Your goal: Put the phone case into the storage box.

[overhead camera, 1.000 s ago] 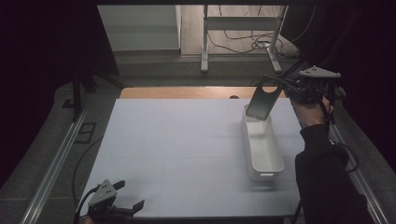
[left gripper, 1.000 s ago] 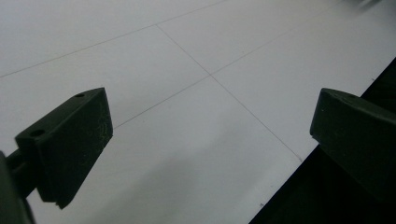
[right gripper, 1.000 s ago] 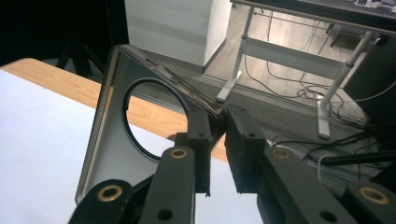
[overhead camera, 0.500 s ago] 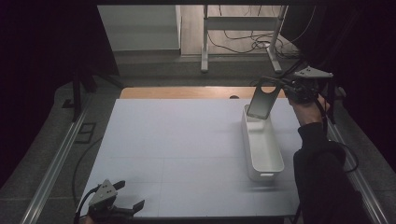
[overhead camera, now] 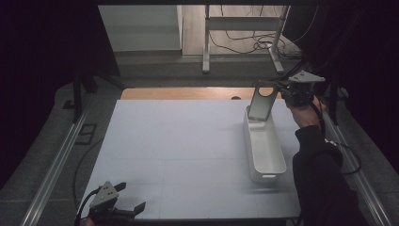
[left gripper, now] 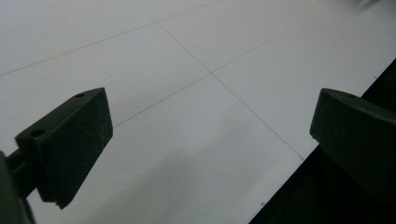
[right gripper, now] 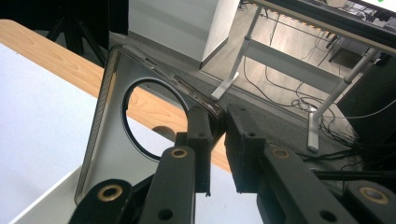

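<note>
Slippage is threatening: right gripper point(overhead camera: 282, 89) is pinching the phone case point(overhead camera: 261, 101) by one corner above the white bin point(overhead camera: 266, 146) at two o'clock; the left gripper point(overhead camera: 134, 209) is gaping idle.

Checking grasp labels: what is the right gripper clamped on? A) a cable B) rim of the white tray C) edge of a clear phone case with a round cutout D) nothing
C: in the right gripper view the right gripper pinches an edge of the translucent grey phone case with a round cutout, held above the far end of the long white plastic tray.
</note>
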The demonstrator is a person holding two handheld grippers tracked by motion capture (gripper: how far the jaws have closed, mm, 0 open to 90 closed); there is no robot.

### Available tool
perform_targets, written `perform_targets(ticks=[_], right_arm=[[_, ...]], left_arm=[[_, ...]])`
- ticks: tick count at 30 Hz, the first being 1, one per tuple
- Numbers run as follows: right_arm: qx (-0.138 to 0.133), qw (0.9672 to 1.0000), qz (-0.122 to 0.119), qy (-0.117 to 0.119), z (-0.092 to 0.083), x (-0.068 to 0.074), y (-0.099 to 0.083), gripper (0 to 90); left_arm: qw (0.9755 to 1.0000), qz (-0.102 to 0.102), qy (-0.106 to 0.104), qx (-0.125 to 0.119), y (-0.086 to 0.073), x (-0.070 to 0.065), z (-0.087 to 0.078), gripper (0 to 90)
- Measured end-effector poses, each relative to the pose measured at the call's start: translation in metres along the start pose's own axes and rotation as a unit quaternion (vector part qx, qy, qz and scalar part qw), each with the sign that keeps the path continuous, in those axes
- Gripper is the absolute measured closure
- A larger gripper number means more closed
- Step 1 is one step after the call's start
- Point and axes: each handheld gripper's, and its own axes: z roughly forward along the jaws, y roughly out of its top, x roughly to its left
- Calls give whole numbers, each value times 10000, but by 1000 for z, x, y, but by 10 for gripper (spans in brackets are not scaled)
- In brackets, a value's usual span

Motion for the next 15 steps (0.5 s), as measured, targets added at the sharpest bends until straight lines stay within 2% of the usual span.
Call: perform_targets(ticks=[15], right_arm=[[29,9999,-147,-6,13,5,-18,803]], left_arm=[[10000,14,13,18,0,-1,0,2]])
